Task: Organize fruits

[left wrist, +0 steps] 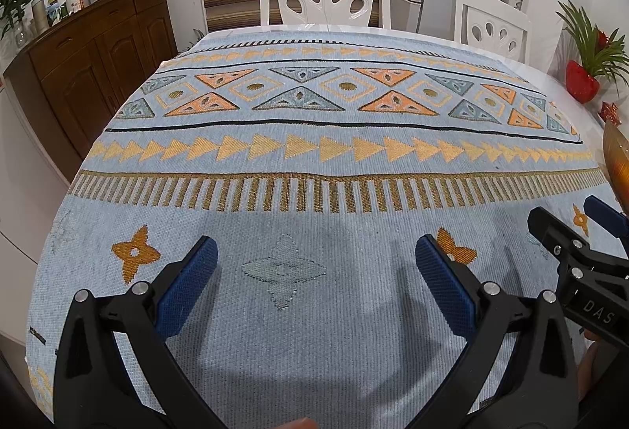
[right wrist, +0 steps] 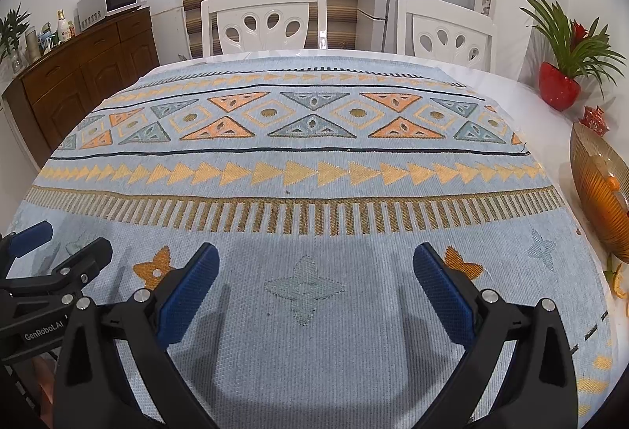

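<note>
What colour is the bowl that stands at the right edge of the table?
Amber-orange with fine ribs, the bowl shows best in the right wrist view.

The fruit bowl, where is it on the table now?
The fruit bowl stands at the far right edge of the right wrist view, on the bare table beside the cloth, in front of the red plant pot.

Coarse woven tablecloth [right wrist: 314, 311], glossy ribbed amber bowl [right wrist: 597, 193], glossy white chairs [right wrist: 263, 20], wooden sideboard [right wrist: 90, 63]
</note>
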### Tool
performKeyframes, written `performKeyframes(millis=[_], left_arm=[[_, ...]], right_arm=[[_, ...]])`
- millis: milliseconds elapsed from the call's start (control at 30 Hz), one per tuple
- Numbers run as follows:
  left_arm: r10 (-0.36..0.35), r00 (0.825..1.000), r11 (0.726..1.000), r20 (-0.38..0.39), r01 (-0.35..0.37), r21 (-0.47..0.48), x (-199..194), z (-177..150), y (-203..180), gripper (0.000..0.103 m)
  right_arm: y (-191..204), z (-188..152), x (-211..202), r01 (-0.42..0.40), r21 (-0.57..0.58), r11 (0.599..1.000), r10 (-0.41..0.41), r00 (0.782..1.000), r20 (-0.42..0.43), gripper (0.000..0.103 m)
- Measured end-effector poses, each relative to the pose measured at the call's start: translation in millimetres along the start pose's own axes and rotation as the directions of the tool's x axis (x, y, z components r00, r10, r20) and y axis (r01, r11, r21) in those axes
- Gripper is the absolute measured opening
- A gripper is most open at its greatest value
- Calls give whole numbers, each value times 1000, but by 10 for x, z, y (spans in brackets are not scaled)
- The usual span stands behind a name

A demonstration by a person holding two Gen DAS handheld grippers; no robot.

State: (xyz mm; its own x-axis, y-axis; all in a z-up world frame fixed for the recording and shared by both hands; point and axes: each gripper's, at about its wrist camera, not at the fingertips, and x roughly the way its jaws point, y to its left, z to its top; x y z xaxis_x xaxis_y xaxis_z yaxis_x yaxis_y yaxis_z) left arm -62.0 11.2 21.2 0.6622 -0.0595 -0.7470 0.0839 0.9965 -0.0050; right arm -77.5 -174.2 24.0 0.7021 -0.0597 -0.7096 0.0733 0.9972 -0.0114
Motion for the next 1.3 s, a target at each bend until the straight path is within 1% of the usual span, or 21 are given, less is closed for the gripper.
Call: performKeyframes(millis=[1300], left_arm=[[-8, 1000, 1000, -27, 8, -24, 70, 8, 52, 100]], right_arm=[[-20, -23, 44, -12, 3, 1000, 13, 1000, -21, 98]])
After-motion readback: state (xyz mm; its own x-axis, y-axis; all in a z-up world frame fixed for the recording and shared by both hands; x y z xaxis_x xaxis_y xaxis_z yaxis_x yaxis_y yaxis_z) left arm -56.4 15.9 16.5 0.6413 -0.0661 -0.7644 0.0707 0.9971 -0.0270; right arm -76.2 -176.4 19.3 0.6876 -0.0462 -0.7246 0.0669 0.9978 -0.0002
